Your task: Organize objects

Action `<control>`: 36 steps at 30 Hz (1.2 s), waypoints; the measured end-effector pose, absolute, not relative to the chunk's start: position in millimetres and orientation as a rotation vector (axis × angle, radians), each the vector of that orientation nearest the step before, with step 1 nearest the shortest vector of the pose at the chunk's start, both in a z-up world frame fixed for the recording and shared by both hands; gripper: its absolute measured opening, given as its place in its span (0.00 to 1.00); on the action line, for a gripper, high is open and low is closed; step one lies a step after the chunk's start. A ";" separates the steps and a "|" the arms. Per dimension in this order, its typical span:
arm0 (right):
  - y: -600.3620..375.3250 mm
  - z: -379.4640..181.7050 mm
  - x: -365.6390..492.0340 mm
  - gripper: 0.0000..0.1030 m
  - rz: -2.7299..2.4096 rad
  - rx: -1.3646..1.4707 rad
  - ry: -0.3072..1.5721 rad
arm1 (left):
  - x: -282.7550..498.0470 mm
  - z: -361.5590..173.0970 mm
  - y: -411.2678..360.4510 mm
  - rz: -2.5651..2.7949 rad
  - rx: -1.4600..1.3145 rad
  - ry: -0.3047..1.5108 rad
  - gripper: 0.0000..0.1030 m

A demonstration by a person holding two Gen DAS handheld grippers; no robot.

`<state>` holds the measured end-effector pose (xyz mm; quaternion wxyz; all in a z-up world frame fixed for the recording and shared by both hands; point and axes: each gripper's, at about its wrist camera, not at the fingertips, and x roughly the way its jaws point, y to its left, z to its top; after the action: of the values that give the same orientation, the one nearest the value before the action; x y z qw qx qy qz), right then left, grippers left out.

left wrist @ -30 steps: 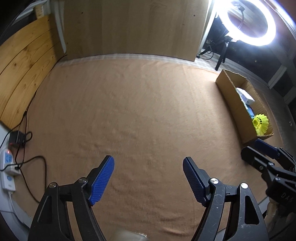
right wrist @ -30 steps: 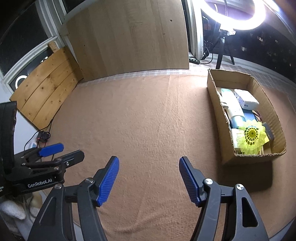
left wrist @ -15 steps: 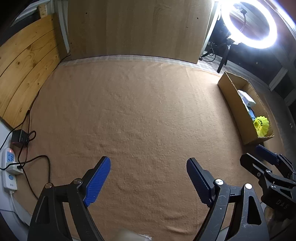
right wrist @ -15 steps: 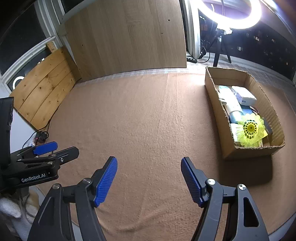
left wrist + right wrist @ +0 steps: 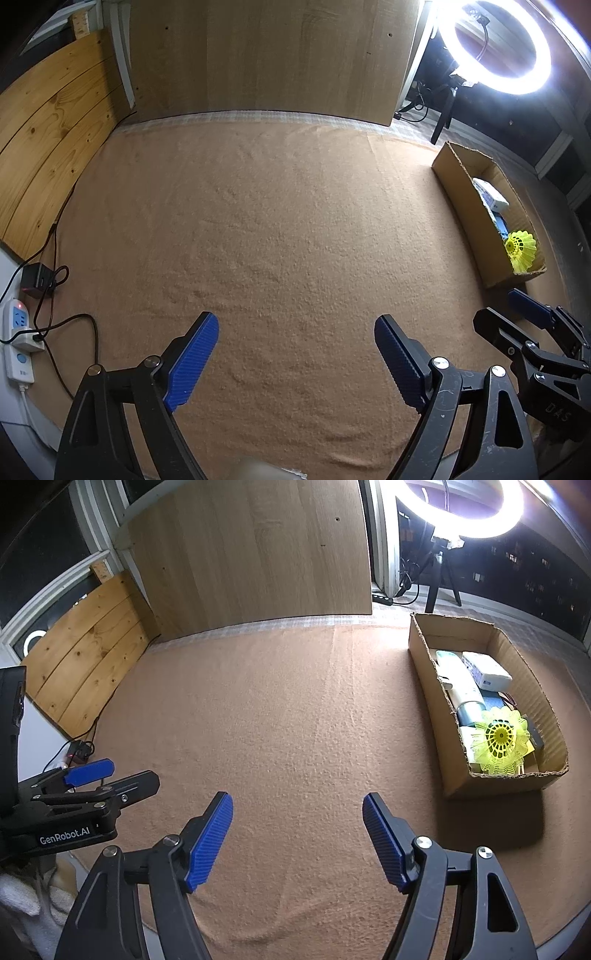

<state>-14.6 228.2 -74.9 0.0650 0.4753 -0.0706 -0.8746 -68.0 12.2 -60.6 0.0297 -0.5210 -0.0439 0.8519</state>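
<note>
Both pairs of jaws have just been widened; left gripper and right gripper are held released, nothing between them. Objects, yellow shuttlecock uppermost, are packed in the cardboard box. Reaching into that crowded box risks the shuttlecock being knocked out.

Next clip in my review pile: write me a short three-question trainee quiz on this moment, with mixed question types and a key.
1. True or false: the yellow shuttlecock lies inside the cardboard box.
2. Multiple choice: what is between the pads of the right tongs? A) a white packet B) nothing, only the tan cloth below C) the shuttlecock
3. Fill in: in the left wrist view, the power strip lies off the cloth's ____ edge.

Key: 1 true; 2 B; 3 left. Note that the left tongs are likewise open and empty, both pairs having just been opening.
</note>
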 end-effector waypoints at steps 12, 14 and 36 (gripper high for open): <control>230.3 -77.2 -16.2 0.67 -2.637 1.442 -0.218 | -73.4 -63.7 15.1 2.620 -1.618 -0.133 0.87; 230.0 -77.0 -16.0 0.67 -2.637 1.443 -0.220 | -74.3 -64.0 15.2 2.620 -1.619 -0.134 0.87; 233.7 -81.6 -22.5 0.68 -2.629 1.455 -0.213 | -80.2 -68.0 19.3 2.611 -1.625 -0.111 0.88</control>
<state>-22.5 233.7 -81.6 0.0646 0.4821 -0.0707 -0.8709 -80.2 19.3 -68.0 0.0321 -0.5277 -0.0361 0.8481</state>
